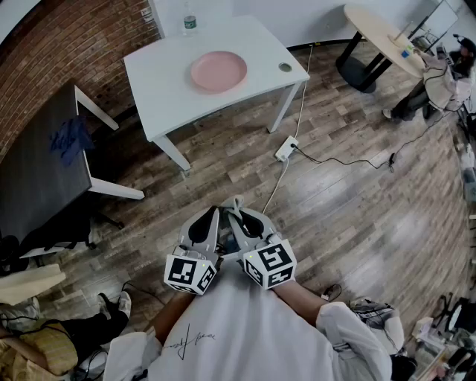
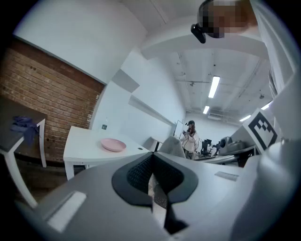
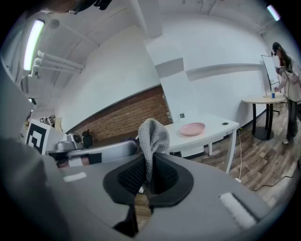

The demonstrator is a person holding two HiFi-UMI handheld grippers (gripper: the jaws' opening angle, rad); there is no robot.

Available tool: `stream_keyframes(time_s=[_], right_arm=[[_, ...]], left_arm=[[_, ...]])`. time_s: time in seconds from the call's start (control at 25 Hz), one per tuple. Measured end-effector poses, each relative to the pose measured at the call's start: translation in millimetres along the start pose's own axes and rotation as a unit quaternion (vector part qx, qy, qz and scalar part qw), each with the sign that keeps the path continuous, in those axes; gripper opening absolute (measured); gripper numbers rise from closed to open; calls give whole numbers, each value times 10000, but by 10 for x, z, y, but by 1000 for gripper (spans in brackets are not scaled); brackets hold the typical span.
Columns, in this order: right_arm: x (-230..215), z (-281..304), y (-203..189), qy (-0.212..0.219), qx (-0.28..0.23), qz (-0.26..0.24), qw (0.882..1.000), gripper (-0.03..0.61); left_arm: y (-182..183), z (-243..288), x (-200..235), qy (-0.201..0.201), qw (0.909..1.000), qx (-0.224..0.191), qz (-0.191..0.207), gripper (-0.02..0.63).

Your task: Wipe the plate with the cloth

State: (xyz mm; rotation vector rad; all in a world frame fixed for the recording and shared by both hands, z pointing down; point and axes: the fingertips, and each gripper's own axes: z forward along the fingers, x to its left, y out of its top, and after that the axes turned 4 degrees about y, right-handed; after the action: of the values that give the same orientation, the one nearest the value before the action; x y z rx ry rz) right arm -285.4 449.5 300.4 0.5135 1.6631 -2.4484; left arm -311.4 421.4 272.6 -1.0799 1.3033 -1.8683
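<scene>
Currently, head view: left gripper (image 1: 213, 217) and right gripper (image 1: 238, 216) are held side by side close to the person's chest, over wood floor. The pink plate (image 1: 218, 71) lies on the white table (image 1: 167, 85), well ahead of both grippers, with a bottle (image 1: 190, 23) at the table's far edge.

Left gripper view: jaws are pressed together with nothing between them. The plate is far off on the table.

Right gripper view: jaws are clamped on a grey cloth (image 3: 153, 134), and a fold of it stands up above the pads. The plate is well beyond it, not touching.
</scene>
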Motion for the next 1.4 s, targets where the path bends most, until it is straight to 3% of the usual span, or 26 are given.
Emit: stream_keyframes(time_s=[0.32, 0.6, 0.84, 1.2, 1.4], right_arm=[[-255, 87, 182, -58, -209, -172, 9996, 25], [-580, 99, 340, -119, -491, 347, 9981, 34], [-821, 189, 394, -19, -422, 479, 9980, 34], [-1002, 140, 261, 168, -218, 435, 9987, 34], [-1201, 108, 219, -250, -97, 171, 9995, 32]], left_arm=[[8, 387, -74, -269, 9996, 56, 7, 20], [19, 712, -112, -442, 9987, 249, 83, 18], [-6, 975, -35, -205, 9984, 428, 309, 18], [-197, 1163, -78, 80, 9976, 680, 83, 18], [-191, 1273, -62, 171, 9967, 776, 162, 15]])
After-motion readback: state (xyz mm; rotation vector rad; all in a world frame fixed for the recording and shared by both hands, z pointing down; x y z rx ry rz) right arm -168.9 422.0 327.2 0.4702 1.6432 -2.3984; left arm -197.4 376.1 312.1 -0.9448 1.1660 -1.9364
